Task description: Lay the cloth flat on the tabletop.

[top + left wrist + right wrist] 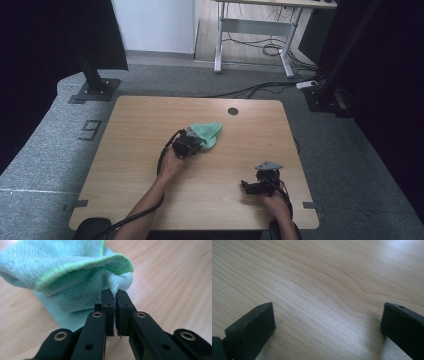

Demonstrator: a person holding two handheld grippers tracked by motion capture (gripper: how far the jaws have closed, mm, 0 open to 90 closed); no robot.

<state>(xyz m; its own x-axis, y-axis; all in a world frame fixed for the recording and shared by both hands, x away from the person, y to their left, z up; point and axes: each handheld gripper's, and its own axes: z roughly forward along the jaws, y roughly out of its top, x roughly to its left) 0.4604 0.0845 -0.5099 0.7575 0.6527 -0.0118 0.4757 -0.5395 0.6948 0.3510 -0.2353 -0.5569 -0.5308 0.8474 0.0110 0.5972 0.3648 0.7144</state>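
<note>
Left gripper view: the left gripper [114, 298] has its two black jaws pressed together on a pinch of the crumpled mint-green microfibre cloth [75, 277], taking it at the near hem, where a fold of fabric rises between the pads. The cloth looks light, soft and limp; it should drape and trail once lifted, and its nap gives the pads good purchase, so a hold on an edge or corner seems the sensible place. How many layers the jaws have caught cannot be told, and the cloth's underside and far edge are hidden by its own folds. In the right gripper view, the right gripper [327, 322] has its jaws wide apart with nothing between them, over bare light wooden table [317, 277]. In the high view, the cloth [207, 132] lies near the table's middle, just beyond the left gripper [187, 144], while the right gripper [260, 182] rests well apart near the front edge. Farther off, a desk frame with loose cables [260, 47] stands on grey carpet, flanked by dark curtains too dim to read.
</note>
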